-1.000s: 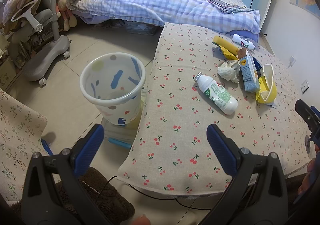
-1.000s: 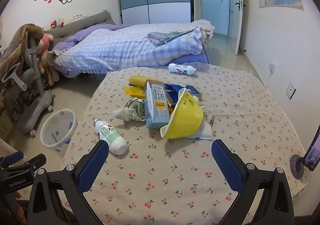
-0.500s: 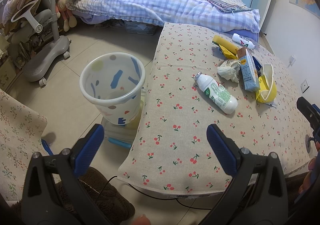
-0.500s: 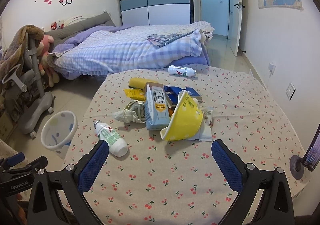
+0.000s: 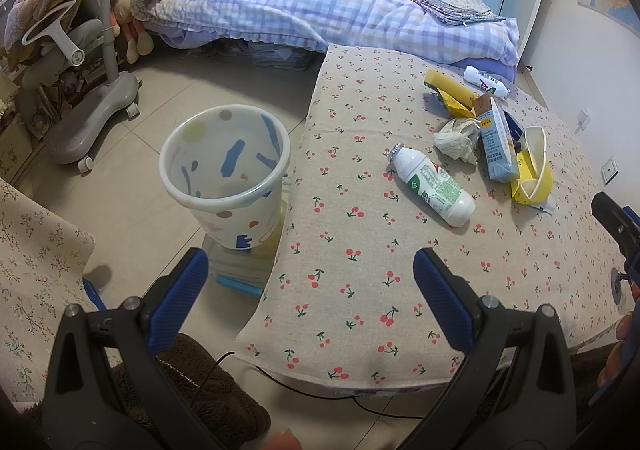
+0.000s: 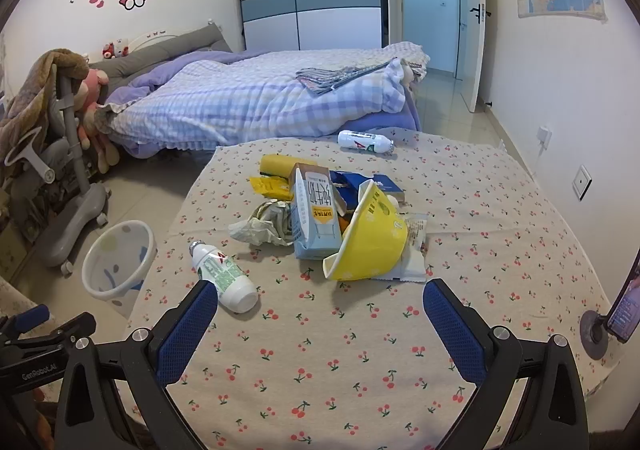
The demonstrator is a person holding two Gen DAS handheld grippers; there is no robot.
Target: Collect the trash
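Observation:
Trash lies on the cherry-print table [image 6: 360,350]: a white bottle with a green label [image 6: 224,276] [image 5: 434,185], crumpled paper [image 6: 262,223] [image 5: 458,137], a blue carton [image 6: 316,211] [image 5: 496,141], a yellow paper bowl [image 6: 372,240] [image 5: 534,165], yellow wrappers [image 6: 276,175] and a second white bottle [image 6: 362,141] at the far edge. A white patterned bin [image 5: 226,173] [image 6: 118,264] stands on the floor left of the table. My left gripper [image 5: 310,282] is open and empty over the table's near left corner. My right gripper [image 6: 322,314] is open and empty, near the bottle's base.
A bed with a checked quilt [image 6: 260,101] stands beyond the table. A grey chair with a blanket [image 5: 80,61] is at the far left. A phone on a stand [image 6: 622,310] sits at the table's right edge. A brown fluffy rug [image 5: 208,402] and a cable lie below the table.
The right gripper has moved slightly forward toward the trash pile. The left gripper has barely moved.

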